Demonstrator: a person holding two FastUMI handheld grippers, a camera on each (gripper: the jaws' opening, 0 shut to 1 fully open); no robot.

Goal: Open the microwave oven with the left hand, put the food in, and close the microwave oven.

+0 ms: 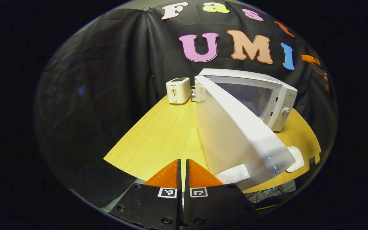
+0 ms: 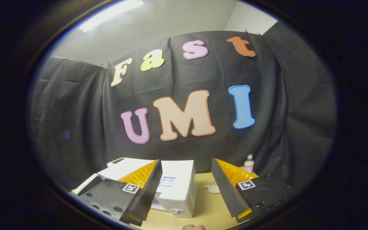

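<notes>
White microwave (image 1: 276,95) at back right of wooden table (image 1: 158,137), door (image 1: 235,137) swung wide, free edge toward left gripper (image 1: 183,172). That gripper closed, empty, just left of door edge. Food: possibly the pale item (image 2: 213,186) right of the oven, hard to tell. Right gripper (image 2: 186,188) open, empty, above the oven, likely nearer the food.

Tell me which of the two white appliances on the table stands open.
The microwave: its door is swung wide toward the left gripper. The small toaster beside it has no door.
</notes>
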